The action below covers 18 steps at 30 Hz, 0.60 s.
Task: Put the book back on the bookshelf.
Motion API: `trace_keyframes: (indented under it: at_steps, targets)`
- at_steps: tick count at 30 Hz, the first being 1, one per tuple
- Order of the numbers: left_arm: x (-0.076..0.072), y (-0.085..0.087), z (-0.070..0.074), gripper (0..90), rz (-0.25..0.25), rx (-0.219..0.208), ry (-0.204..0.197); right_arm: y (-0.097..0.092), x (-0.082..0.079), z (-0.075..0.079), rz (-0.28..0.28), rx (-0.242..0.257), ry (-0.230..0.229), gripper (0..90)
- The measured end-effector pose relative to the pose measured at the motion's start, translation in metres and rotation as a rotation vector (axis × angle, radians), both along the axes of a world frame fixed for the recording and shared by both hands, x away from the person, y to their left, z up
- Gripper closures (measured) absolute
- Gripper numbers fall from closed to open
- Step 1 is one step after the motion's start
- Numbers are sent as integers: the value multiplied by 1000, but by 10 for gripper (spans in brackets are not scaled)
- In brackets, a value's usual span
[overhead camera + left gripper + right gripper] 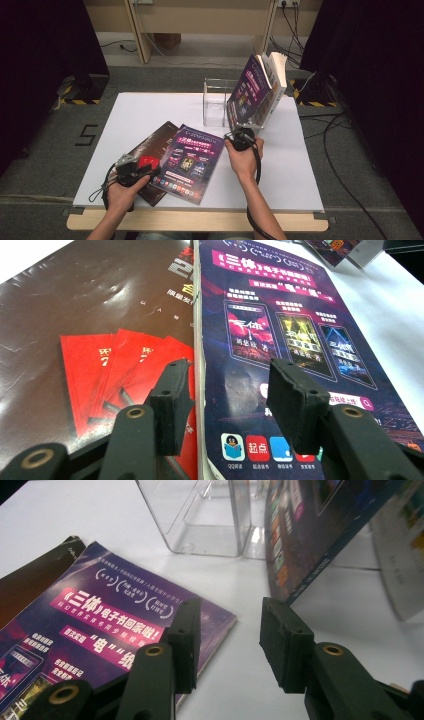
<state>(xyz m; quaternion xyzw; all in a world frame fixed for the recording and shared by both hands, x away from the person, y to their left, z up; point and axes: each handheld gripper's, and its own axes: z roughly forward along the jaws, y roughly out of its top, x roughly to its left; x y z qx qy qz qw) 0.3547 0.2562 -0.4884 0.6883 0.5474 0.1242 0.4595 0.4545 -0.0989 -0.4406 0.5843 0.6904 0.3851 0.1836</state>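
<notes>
A purple magazine (192, 157) (280, 335) (100, 625) lies flat on the white table, overlapping a dark brown magazine (156, 142) (90, 315) with red booklets printed on it. My left gripper (134, 167) (227, 400) hovers open over the seam between the two, with nothing between its jaws. My right gripper (240, 136) (230, 640) stands open above the purple magazine's far right corner and bare table. Just beyond it, a second purple magazine (248, 92) (310, 535) stands tilted against a clear acrylic holder (216, 102) (200, 515).
A thick white-edged book (277, 80) leans upright behind the standing magazine. The white table top (295, 165) has bare room at the right and at the back left. Cables trail on the floor to the right of the table.
</notes>
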Motion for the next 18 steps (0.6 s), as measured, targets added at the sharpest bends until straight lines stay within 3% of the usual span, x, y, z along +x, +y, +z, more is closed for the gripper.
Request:
trace_keyframes:
  at_steps: [10, 18]
  targets:
    - [0, 0, -1, 512, -6, 0, 5, 9, 15, -4, 24, -4, 54, 586]
    - [1, 0, -2, 512, -3, 0, 9, 15, 22, -9, 31, -24, 71, 585]
